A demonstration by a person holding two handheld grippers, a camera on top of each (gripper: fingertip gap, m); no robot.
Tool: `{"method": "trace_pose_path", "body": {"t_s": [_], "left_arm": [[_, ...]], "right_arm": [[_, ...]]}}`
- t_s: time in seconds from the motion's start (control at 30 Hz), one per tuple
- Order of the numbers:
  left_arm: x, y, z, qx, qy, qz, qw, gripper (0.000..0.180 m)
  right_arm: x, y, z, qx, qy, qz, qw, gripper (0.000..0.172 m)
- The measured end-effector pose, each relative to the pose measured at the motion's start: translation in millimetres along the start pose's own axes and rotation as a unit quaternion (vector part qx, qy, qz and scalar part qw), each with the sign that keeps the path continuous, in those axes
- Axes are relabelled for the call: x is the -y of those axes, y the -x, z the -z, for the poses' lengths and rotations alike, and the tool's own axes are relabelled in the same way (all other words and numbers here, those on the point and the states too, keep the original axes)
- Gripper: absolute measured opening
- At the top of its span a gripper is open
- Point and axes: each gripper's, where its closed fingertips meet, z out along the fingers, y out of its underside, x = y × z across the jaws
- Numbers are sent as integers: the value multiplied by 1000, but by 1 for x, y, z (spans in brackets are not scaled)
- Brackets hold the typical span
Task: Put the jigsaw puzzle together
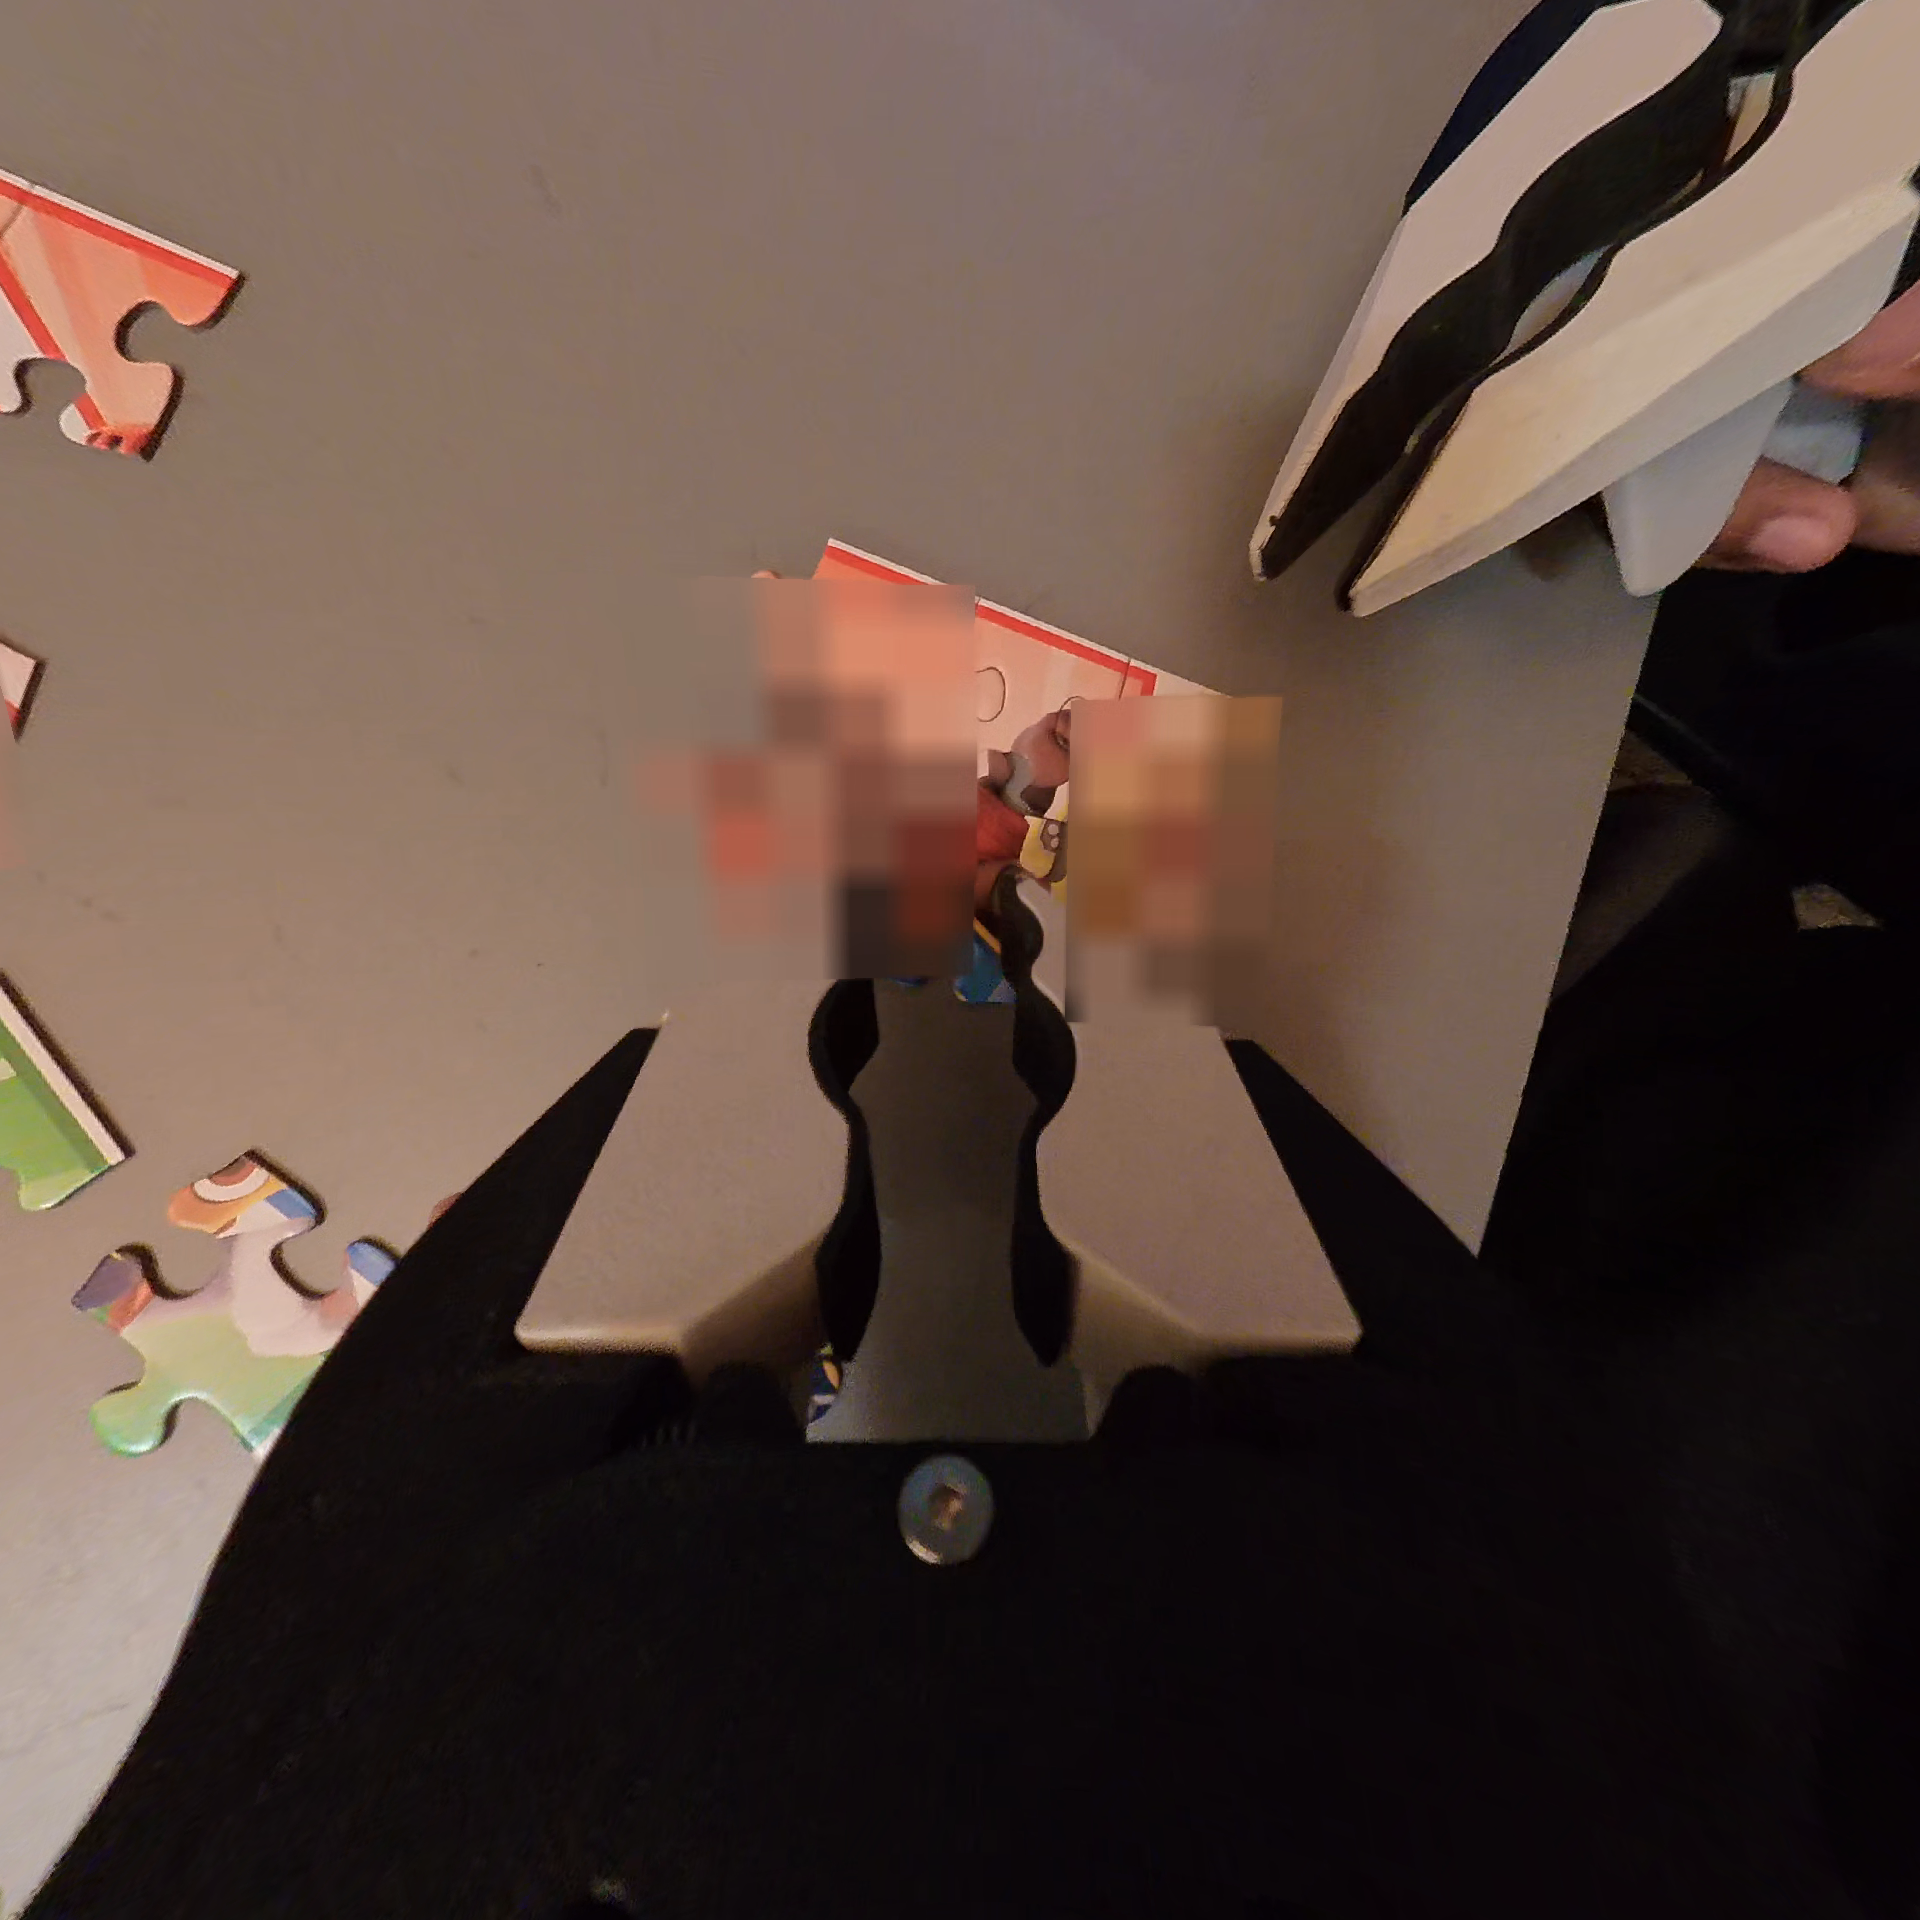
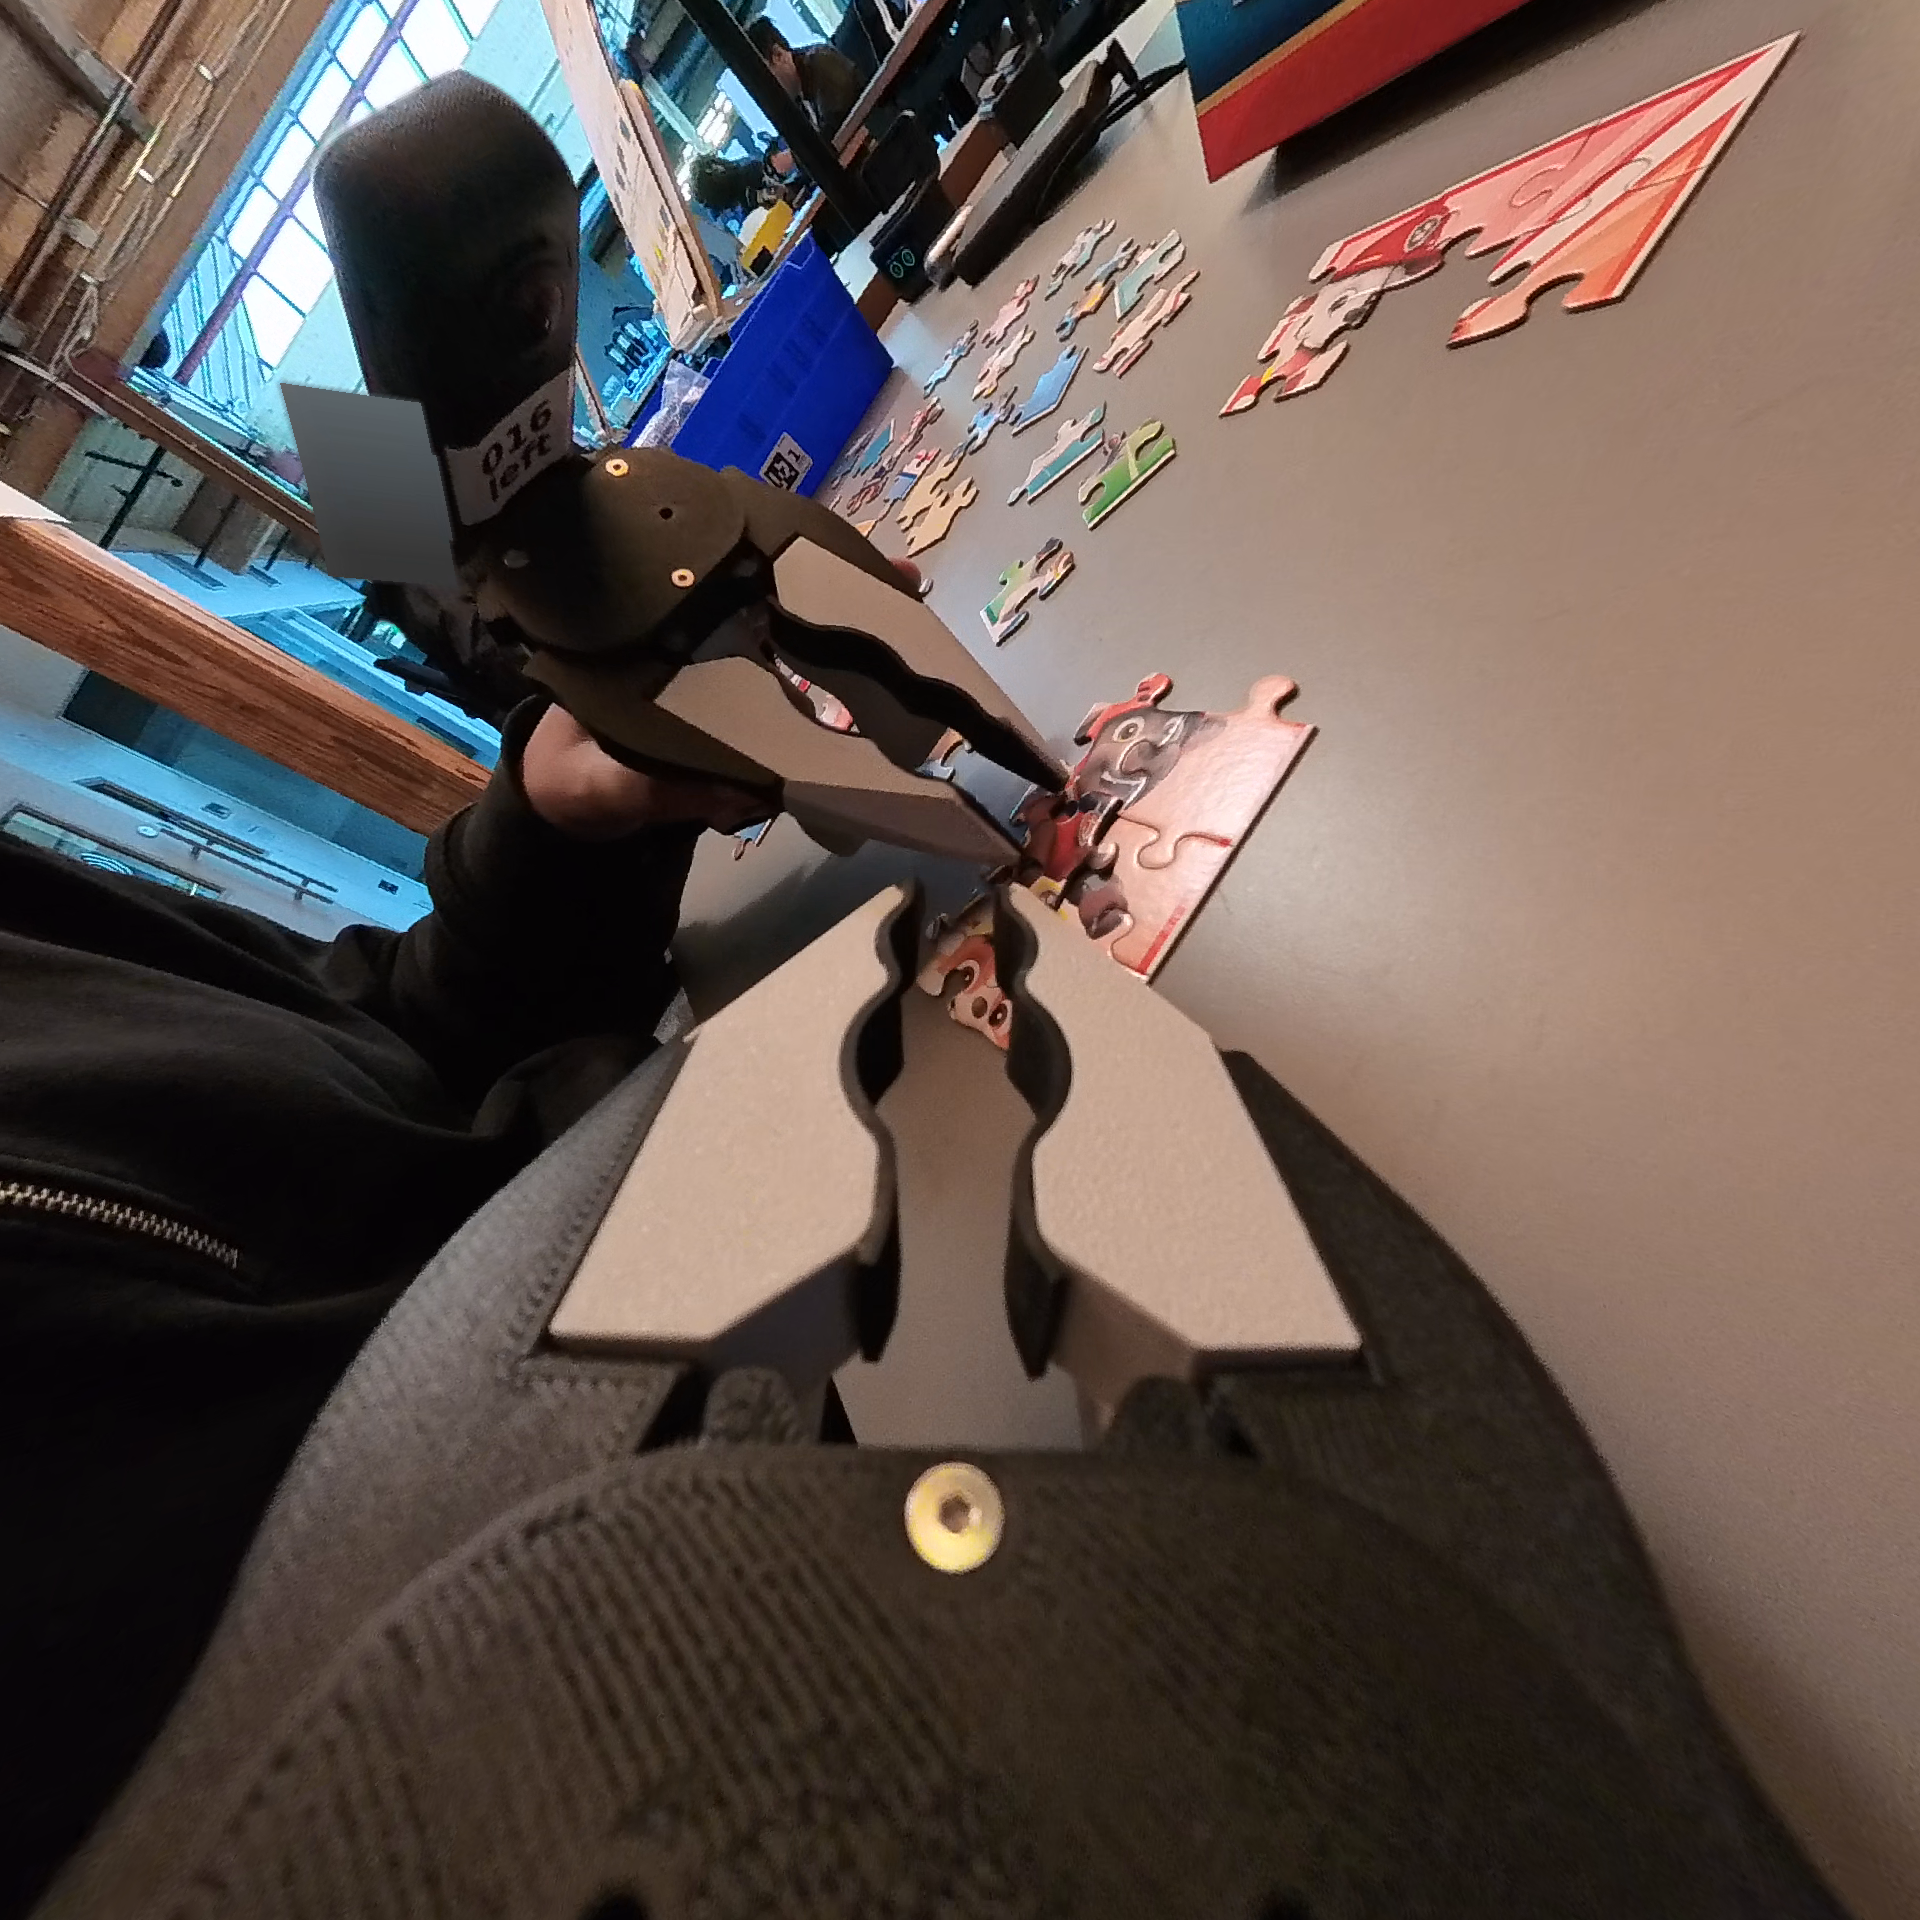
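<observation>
The left gripper (image 2: 1034, 821) angles down onto a joined cluster (image 2: 1195, 810) of puzzle pieces lying near the right edge of the grey surface (image 1: 520, 520). Its jaws stand slightly apart, with both tips at the cluster's near edge. Whether they pinch a piece cannot be told. The right gripper (image 2: 961, 904) hangs just beside it, close to the surface edge. Its jaws are narrowly spread, with nothing seen between them (a puppy-face piece (image 2: 977, 997) shows through the gap but appears to lie on the surface beyond).

Risks, as judged from here:
- The cluster sits close to the edge, so a sideways push from either gripper could slide it off.
- Pressure from the left tips on one piece could tip it up and spring the interlocks apart.
- The two grippers are near each other, so a small swing could knock them together.

View differences:
- The left wrist view looks down on the cluster's red border and shows the right gripper from outside, raised above the surface. Blurred patches hide much of the cluster and the left tips.
- The right wrist view shows the left tips on the cluster, plus loose pieces (image 2: 1039, 436) spread farther off, a larger joined section (image 2: 1558, 208) far right, and a blue bin (image 2: 769, 343).
</observation>
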Motion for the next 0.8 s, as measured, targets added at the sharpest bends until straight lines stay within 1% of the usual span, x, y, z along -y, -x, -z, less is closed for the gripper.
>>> {"method": "trace_pose_path", "body": {"t_s": [0.1,0.3,0.67,0.8], "left_arm": [[-1,1,-1,4,6,-4,1000,16],[-2,-3,-3,-2,10,-13,1000,7],[-3,-5,-2,-11,15,-35,999,8],[-3,-7,-3,-18,13,-41,999,8]], "right_arm": [[1,0,1,3,-2,-1,1000,11],[1,1,1,7,-5,-5,1000,11],[1,2,1,9,-1,-2,1000,12],[3,5,-2,1,2,29,1000,11]]}}
